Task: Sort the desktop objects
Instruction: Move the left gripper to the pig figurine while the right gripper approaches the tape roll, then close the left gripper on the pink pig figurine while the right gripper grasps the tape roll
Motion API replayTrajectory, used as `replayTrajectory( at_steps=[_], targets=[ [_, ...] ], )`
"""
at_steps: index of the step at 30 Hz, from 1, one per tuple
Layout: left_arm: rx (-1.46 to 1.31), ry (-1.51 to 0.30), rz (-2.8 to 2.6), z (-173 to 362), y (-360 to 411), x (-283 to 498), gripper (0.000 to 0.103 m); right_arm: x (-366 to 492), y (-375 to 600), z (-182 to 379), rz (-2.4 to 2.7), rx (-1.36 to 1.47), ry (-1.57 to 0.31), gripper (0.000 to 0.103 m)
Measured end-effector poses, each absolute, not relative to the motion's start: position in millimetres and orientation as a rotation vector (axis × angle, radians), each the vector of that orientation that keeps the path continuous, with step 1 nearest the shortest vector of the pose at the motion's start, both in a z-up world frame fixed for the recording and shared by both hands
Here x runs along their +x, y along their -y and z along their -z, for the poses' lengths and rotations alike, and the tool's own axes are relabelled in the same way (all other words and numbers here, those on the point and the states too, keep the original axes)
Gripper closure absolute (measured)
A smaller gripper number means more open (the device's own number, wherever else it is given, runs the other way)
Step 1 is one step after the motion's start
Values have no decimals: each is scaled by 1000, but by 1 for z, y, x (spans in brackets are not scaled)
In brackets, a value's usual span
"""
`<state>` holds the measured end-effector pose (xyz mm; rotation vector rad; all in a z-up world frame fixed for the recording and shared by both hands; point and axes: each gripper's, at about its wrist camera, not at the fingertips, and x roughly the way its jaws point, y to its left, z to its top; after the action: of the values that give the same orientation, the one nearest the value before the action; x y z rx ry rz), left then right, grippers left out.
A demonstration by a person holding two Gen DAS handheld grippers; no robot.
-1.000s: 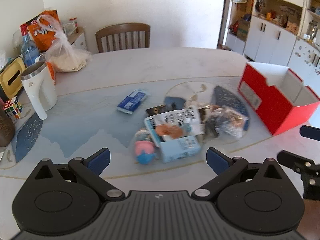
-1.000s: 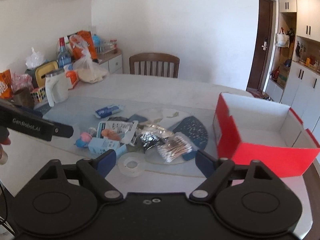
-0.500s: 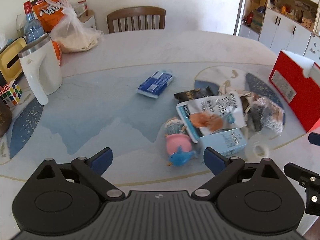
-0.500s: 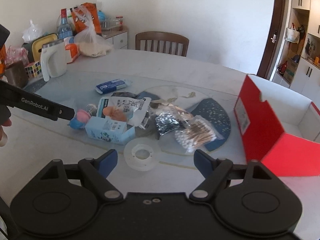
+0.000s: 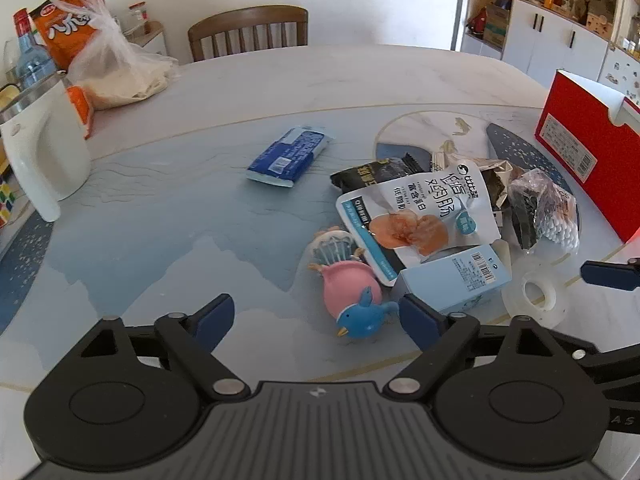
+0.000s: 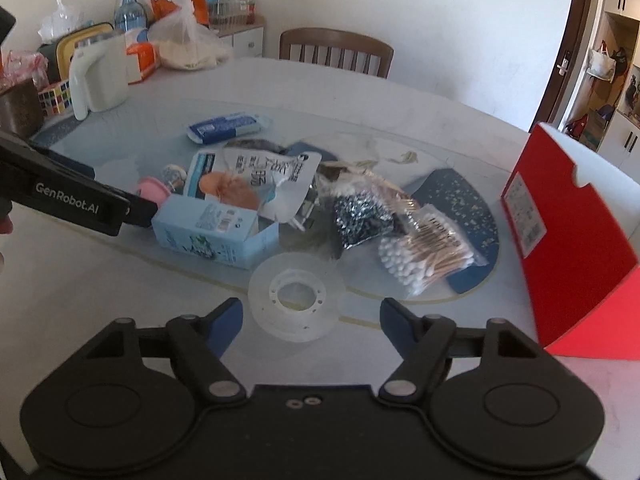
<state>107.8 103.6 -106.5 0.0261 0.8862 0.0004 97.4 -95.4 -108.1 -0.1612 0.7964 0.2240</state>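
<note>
A pile of small objects lies on the table. In the left wrist view my left gripper (image 5: 316,320) is open, just short of a pink and blue bird toy (image 5: 352,300). Beside the toy lie a light blue carton (image 5: 456,280), a white snack pouch (image 5: 420,212) and a blue tissue pack (image 5: 288,156). In the right wrist view my right gripper (image 6: 310,318) is open, close over a clear tape roll (image 6: 296,296). A bag of cotton swabs (image 6: 428,252) and a silver foil packet (image 6: 360,216) lie beyond it. The red box (image 6: 568,232) stands open at the right.
A white jug (image 5: 40,152), a plastic bag of food (image 5: 116,72), a water bottle and a puzzle cube (image 6: 56,98) stand at the table's far left. A wooden chair (image 5: 248,30) is at the far side. Cabinets line the right wall.
Both grippers have moved forward and down toward the pile. The bird toy and the tape roll now sit close in front of the fingers. Both stay open.
</note>
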Motion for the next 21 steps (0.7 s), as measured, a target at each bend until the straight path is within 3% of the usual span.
replayTrajectory(
  at_steps=[3,12,21],
  targets=[
    [-8,-897,19,111,-107,112,26,101,93,113,-224,-166,-808,29],
    [-61,-892,64,117,-115,124,30,109,91,116,-219,-147,-810,34],
    [-87,-879,101,116,-119,126,51,115,94,116,-223,-69,-831,44]
  ],
)
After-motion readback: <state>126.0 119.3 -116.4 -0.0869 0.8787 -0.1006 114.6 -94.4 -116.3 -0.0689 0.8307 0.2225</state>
